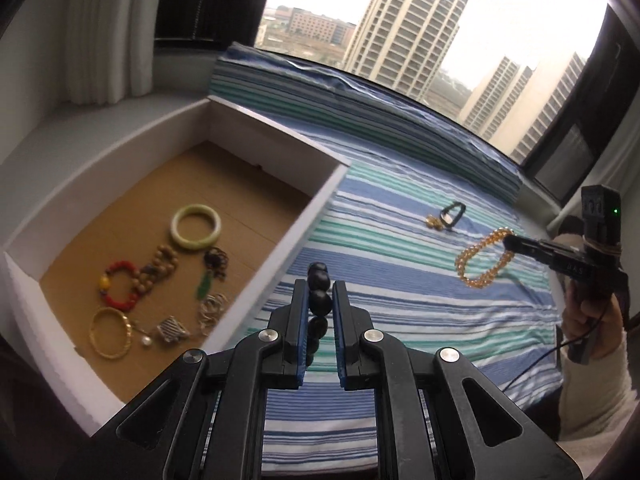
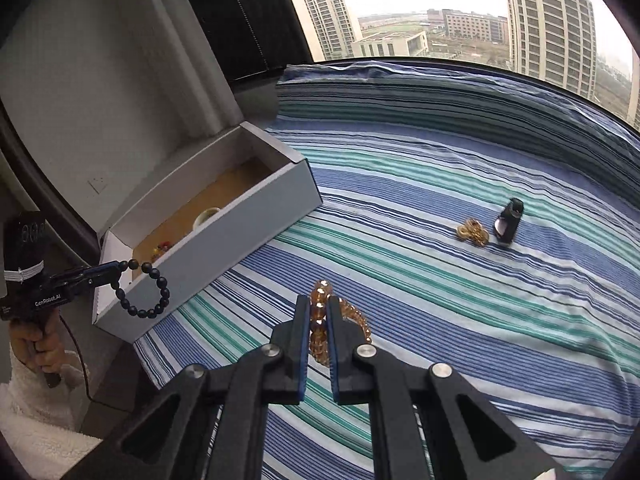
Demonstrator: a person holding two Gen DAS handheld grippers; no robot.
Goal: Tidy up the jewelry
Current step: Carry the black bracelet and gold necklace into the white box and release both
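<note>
Hanging black bead bracelet — loop downward

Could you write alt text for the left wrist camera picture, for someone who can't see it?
The left gripper pinches a black bead bracelet above a striped cloth, beside a white box holding bangles and bead bracelets. At right, the right gripper holds an amber bead bracelet.
</note>
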